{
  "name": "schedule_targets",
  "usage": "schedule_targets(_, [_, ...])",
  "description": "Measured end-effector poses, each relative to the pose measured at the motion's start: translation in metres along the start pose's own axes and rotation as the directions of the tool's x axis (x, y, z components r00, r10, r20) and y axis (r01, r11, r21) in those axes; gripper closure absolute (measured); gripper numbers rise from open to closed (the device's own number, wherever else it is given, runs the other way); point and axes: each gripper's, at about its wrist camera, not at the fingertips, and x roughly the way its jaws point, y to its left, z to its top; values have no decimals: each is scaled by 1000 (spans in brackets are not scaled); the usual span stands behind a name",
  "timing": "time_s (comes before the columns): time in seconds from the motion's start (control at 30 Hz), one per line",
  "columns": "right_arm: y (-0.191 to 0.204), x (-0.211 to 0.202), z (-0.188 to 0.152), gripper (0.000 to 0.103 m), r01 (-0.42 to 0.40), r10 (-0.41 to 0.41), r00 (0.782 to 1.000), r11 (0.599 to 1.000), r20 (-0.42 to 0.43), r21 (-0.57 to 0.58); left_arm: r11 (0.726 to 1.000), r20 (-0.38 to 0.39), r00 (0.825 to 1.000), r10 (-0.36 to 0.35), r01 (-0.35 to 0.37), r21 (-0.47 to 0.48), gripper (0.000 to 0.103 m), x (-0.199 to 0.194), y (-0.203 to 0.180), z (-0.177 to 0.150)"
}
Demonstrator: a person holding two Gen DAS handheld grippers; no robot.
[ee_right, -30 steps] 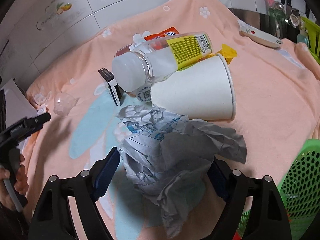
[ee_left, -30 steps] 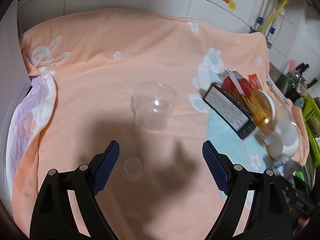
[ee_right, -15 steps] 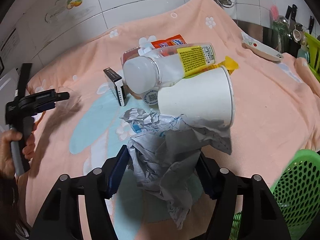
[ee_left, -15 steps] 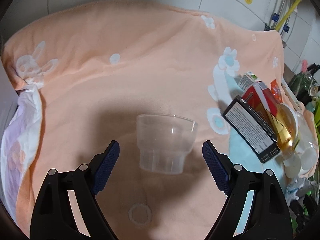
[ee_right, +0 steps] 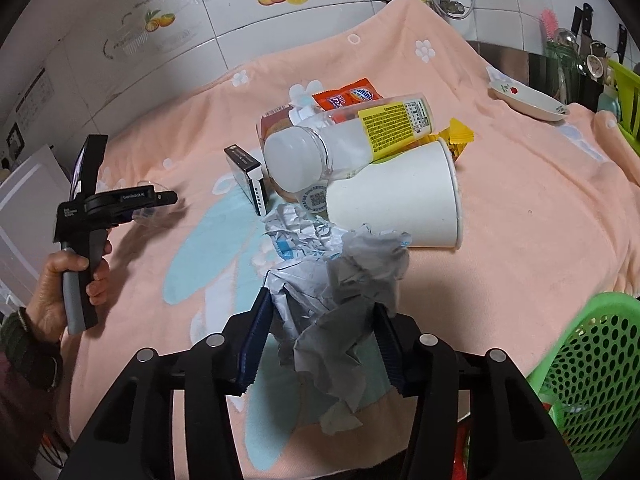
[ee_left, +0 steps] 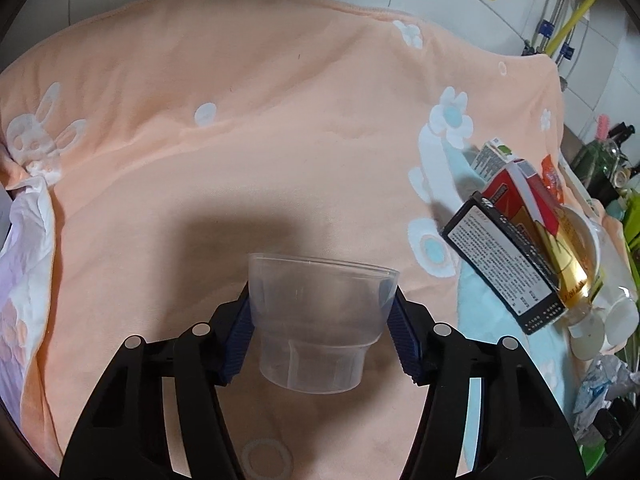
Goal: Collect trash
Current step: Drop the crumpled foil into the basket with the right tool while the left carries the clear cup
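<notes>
My left gripper (ee_left: 322,330) is shut on a clear plastic cup (ee_left: 316,320), its blue pads pressing both sides of the cup on the peach blanket (ee_left: 240,120). My right gripper (ee_right: 320,344) is shut on a crumpled wad of paper (ee_right: 336,292) above the blanket. In the right wrist view the left gripper (ee_right: 154,204) shows at the far left, held by a hand. A pile of trash lies mid-table: a white paper cup (ee_right: 396,204) on its side, a plastic bottle (ee_right: 344,144), a black box (ee_right: 248,178) and an orange wrapper (ee_right: 348,96).
A green mesh basket (ee_right: 592,376) stands at the lower right by the table's edge. A white dish (ee_right: 528,98) lies at the back right near a dish rack. White tiled wall runs behind. A white cloth (ee_left: 20,264) lies at the blanket's left edge.
My left gripper moved forward to the clear cup and closed on it. My right gripper closed on the crumpled paper and has drawn it slightly back from the pile.
</notes>
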Motion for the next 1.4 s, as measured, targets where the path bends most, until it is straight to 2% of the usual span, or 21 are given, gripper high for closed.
schedule_targets(0.2, [1, -10, -2, 60, -25, 25, 1000, 1000, 15, 13, 999, 35, 999, -35, 36, -16, 44, -22, -4, -7])
schedule_targets(0.6, [-2, -36, -8, 62, -37, 35, 998, 999, 60, 22, 992, 79, 991, -112, 107, 66, 44, -71, -46, -35])
schedule_targets(0.77, [-12, -58, -14, 62, -16, 12, 996, 999, 93, 41, 981, 85, 984, -158, 147, 127, 44, -92, -72, -49])
schedule_targets(0.97, [-39, -86, -30, 62, 51, -59, 992, 996, 107, 80, 955, 79, 969, -235, 216, 201, 44, -112, -112, -66])
schedule_targets(1.13, [-78, -105, -50, 62, 142, -154, 984, 981, 89, 132, 925, 54, 952, -301, 278, 259, 44, -123, -151, -83])
schedule_targets(1.4, [-155, -134, -92, 60, 295, -310, 951, 922, 19, 251, 858, -13, 922, -388, 366, 359, 44, -131, -221, -111])
